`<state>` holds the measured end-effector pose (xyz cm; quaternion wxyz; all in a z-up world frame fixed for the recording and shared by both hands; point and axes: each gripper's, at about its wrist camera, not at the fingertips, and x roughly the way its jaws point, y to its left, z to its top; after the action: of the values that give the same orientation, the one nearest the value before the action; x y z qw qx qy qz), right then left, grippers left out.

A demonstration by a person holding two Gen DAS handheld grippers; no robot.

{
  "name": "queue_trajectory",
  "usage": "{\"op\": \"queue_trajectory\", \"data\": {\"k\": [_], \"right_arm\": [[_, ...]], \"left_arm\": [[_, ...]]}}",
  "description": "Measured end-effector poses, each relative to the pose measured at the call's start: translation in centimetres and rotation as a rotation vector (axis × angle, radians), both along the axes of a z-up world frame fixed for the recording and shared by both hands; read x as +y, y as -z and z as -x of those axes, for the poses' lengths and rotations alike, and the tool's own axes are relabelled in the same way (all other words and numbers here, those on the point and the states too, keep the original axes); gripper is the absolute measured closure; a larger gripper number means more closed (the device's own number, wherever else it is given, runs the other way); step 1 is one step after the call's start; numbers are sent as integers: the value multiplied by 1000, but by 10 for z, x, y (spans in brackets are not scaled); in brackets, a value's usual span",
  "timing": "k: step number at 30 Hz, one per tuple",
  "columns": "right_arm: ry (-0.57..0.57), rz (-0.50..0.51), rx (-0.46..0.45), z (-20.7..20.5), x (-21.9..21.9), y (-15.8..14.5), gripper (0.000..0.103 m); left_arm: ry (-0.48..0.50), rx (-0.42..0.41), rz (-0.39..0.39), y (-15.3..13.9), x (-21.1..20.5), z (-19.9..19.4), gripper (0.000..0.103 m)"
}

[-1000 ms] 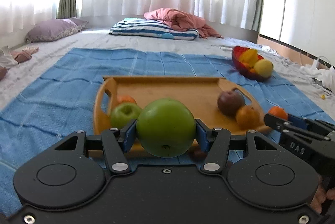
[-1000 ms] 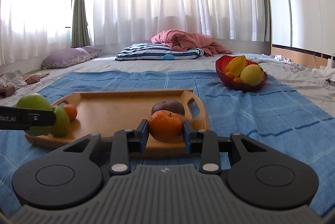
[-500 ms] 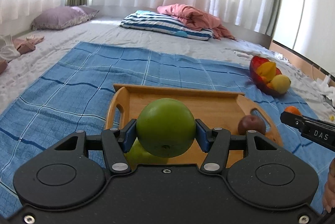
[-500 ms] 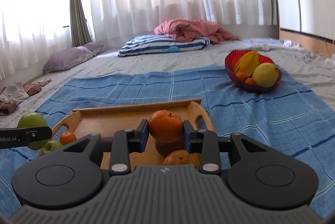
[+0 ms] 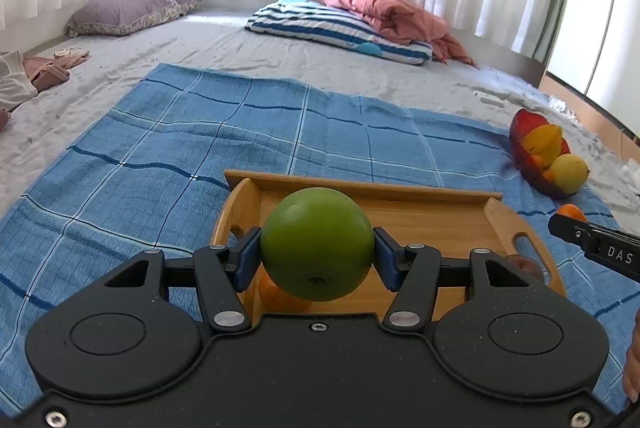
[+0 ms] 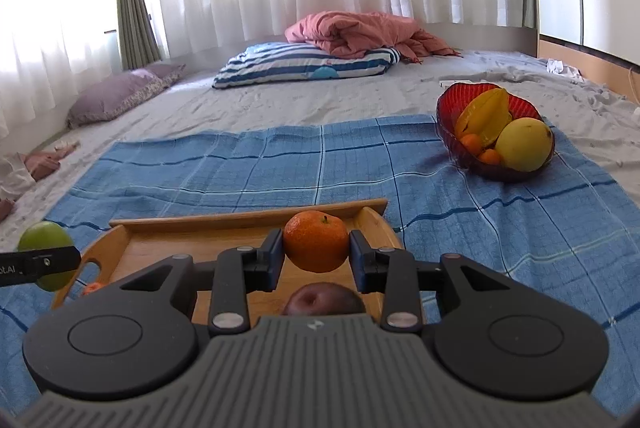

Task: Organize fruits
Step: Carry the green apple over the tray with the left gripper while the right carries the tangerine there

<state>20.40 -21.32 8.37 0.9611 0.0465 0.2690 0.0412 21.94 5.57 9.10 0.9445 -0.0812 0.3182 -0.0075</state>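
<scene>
**Both grippers hold fruit above the tray**

The left gripper [image 5: 317,255] clamps a green apple [image 5: 317,243], its blossom end facing the camera. The right gripper [image 6: 316,255] clamps an orange [image 6: 316,241], stem up. Both hang over the wooden tray [image 6: 248,219]; the red bowl [image 6: 448,116] sits well apart.

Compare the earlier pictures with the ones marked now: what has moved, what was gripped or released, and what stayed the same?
Both grippers have lifted and carried their fruit forward over the wooden tray toward the blanket beyond it. The left gripper still clamps the green apple; the right gripper still clamps the orange. Nothing was released. The red fruit bowl and the tray's remaining fruit stayed put.
</scene>
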Motion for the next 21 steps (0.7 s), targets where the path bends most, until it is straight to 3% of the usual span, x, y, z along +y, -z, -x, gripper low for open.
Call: {"op": "queue_trajectory", "data": {"k": [13,21], "right_arm": [[15,-4,197,-62,-6,10,64],[11,36,228,-73,4,22,63]], "left_arm": [[-1,168,-8,13,7,-67,48],[-9,244,-18,29,2,-88,48]]}}
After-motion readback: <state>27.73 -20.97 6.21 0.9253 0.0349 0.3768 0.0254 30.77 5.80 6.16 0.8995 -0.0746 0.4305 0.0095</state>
